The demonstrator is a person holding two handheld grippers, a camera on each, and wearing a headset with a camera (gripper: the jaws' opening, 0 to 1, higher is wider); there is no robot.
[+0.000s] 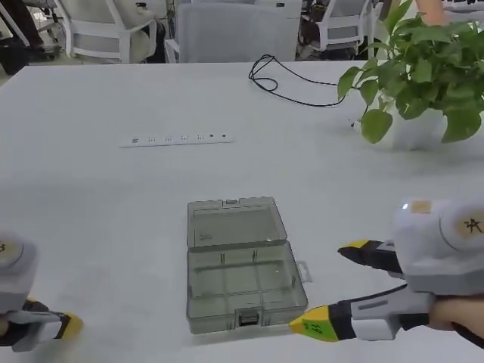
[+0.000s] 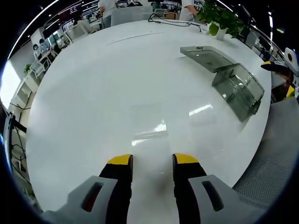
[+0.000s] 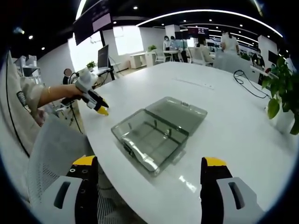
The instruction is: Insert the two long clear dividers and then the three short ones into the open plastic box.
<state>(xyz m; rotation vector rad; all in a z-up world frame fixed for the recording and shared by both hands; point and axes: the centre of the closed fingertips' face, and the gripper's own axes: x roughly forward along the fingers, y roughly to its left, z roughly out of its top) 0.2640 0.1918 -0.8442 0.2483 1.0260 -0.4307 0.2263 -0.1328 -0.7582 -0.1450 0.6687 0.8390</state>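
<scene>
Fingers of your right gripper [image 1: 331, 287] spread wide, holding nothing; the lower yellow tip sits just beside the front right corner of the plastic box [image 1: 242, 283], apart from it, and the upper tip hangs off the box's right side near the small side tab. Fingers of your left gripper [image 2: 153, 159] parted by a moderate gap, empty, over bare bench [image 1: 106, 227] well to the left of the box. The box stands open near your edge of the bench, its lid [image 1: 236, 223] laid back flat on the far side and its latch facing you. Faint lines cross the base; you cannot tell whether they are seated dividers or moulded ribs. In the right gripper view the bench edge runs close under the box's front wall, so you have little room on the near side. Bare surface lies between the box and your left gripper. More open surface stretches beyond the lid to a white power strip [image 1: 178, 138]. A black cable [image 1: 280, 79] and a potted plant [image 1: 416, 76] stand at the far right, well apart from the box. Chairs [image 1: 106, 30] line the far edge.
</scene>
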